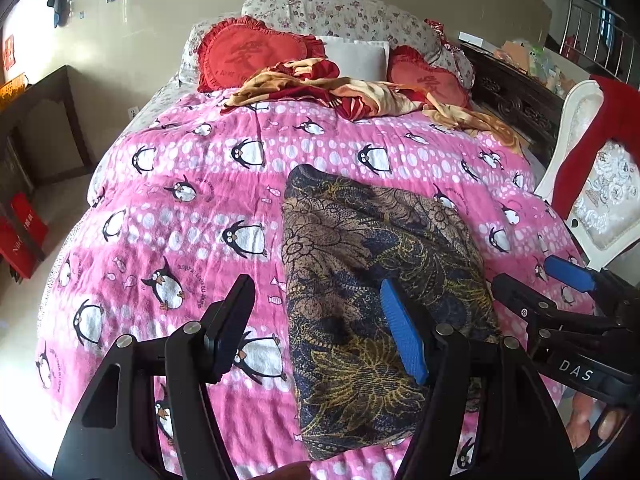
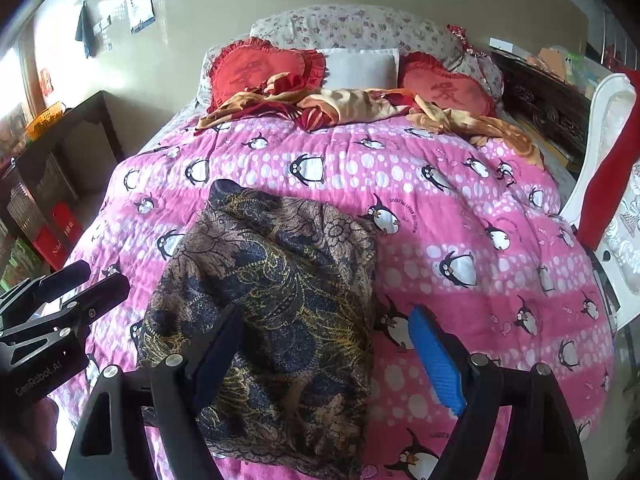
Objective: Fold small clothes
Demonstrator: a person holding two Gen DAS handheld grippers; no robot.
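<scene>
While both grippers gape, garment (image 1: pixel 372 300) lies folded (seemingly) — dark, floral-patterned.

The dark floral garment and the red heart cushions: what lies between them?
Between garment and cushions: bare penguin quilt, then a crumpled red-gold blanket; both views show it.

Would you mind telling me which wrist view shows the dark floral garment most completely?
The right wrist view: the dark floral garment lies near centre, with only its near edge hidden behind the open right gripper. In the left wrist view the garment is partly covered by the open left gripper's blue finger.
</scene>
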